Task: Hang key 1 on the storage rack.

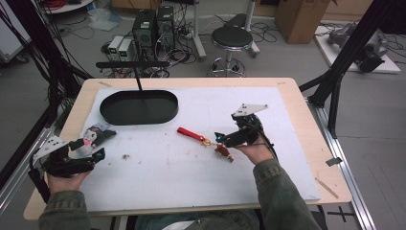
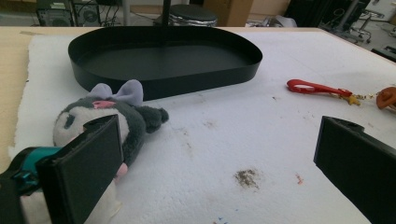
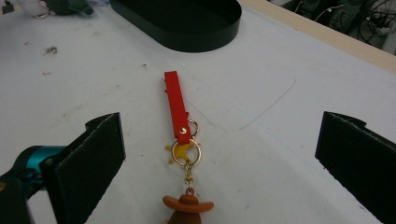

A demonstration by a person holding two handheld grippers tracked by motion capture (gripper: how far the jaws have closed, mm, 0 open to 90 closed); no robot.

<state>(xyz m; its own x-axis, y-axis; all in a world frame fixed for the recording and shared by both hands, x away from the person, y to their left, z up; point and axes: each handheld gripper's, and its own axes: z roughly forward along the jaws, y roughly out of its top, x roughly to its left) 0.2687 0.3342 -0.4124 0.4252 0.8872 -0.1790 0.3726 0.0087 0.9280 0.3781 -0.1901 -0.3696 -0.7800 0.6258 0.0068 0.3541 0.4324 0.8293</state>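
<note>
High view: keychain [image 1: 206, 140] mid-mat, long axis diagonal, red strap end twd black tray [image 1: 139, 107]; right gripper [image 1: 221, 138] at its figure end.

Left gripper view: left gripper [image 2: 215, 172] jaws spread, plush [image 2: 114, 116] by left jaw.

Right gripper view: jaws wide, empty; strap points away, cowboy figure [image 3: 187, 207] nearest.

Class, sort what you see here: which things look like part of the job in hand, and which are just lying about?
Likely part of the job:
- plush toy, by the open left tool
- red-strap keychain, before the open right tool
- black oval tray, empty

Just lying about:
- stool
- computer towers
- cardboard box
- brown stains on the white mat
</note>
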